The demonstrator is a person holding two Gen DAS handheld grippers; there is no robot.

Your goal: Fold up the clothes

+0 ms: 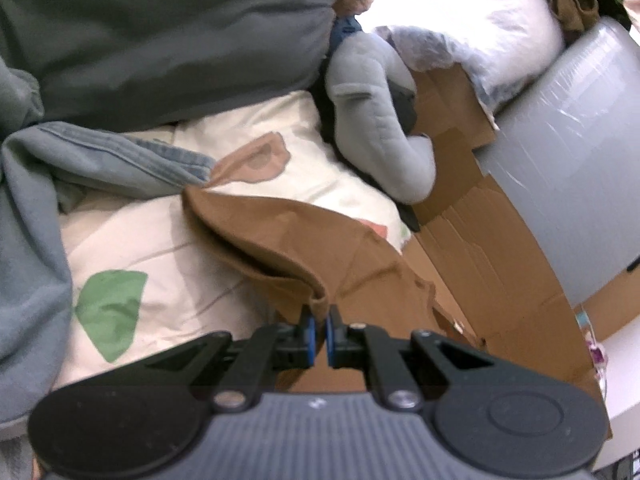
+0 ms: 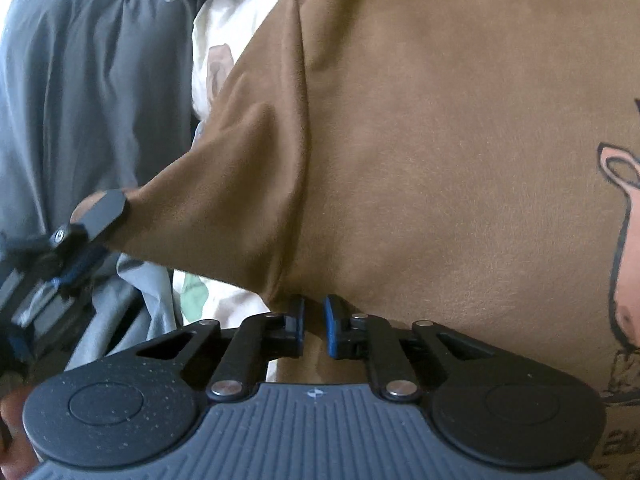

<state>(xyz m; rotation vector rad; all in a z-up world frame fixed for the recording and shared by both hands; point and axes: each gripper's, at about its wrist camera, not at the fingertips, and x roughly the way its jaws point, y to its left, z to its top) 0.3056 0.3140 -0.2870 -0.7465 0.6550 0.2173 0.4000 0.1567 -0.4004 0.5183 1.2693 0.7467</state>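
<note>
On the cream patterned bedsheet (image 1: 168, 240), a brown T-shirt (image 1: 304, 240) lies spread — its sleeve edge pinched between the nearly closed fingers of the left gripper (image 1: 319, 334). Right gripper (image 2: 314, 326): fingers closed on the shirt's lower edge, printed front filling that view. Beside the shirt — a grey plush toy (image 1: 380, 120), flattened cardboard (image 1: 480, 240), a grey duvet (image 1: 160, 32).

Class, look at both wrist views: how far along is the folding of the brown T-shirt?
Early stage. Done: nothing looks folded yet. In hand: the left gripper pinches the sleeve hem of the brown T-shirt, and the right gripper grips its edge near the underarm. Left: the folds themselves, plus the loose blue-grey garment.
</note>
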